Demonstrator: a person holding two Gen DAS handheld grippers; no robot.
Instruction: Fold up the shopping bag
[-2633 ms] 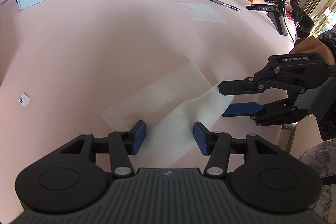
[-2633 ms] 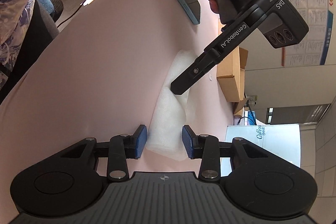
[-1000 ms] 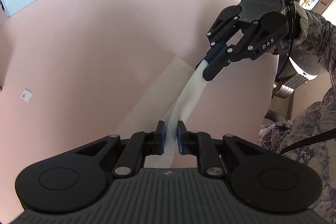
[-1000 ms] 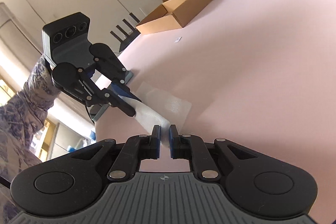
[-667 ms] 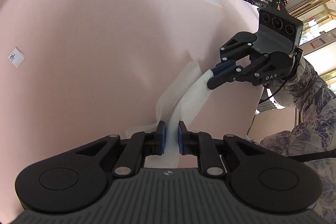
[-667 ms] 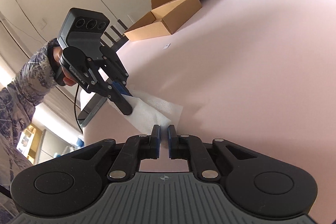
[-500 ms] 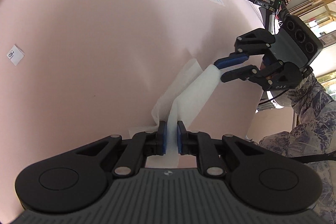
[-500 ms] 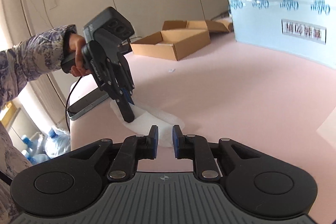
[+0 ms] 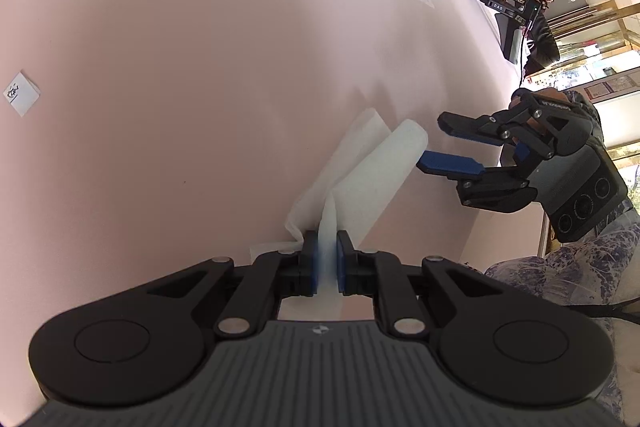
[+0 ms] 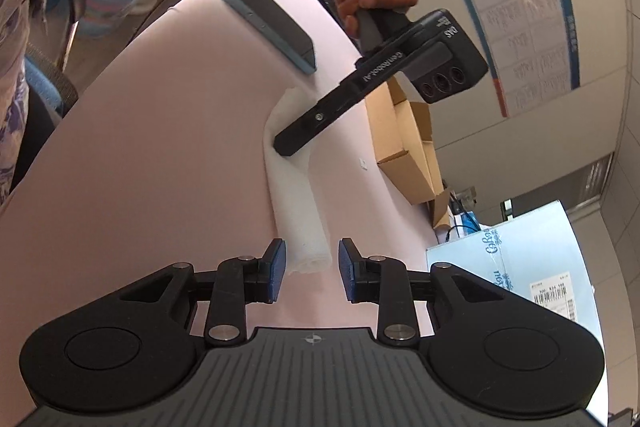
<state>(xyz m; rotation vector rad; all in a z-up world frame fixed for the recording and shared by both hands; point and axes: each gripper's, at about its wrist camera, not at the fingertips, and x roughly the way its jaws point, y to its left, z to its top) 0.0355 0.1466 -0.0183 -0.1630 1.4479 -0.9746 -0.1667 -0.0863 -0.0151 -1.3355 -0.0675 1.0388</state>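
Your left gripper point(image 9: 327, 259) pinches the thin white folded shopping bag point(image 9: 372, 171) on the pink tabletop point(image 9: 180, 47), right gripper point(image 10: 311, 269) agape and empty; doubled lengthwise, further folds likely.

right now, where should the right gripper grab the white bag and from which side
Take the free end of the white bag, the folded end just ahead of the right gripper. Its jaws are open and straddle that end, so coming straight along the strip's length probably works. The left gripper is shut on the far end, so the layers there are pinned.
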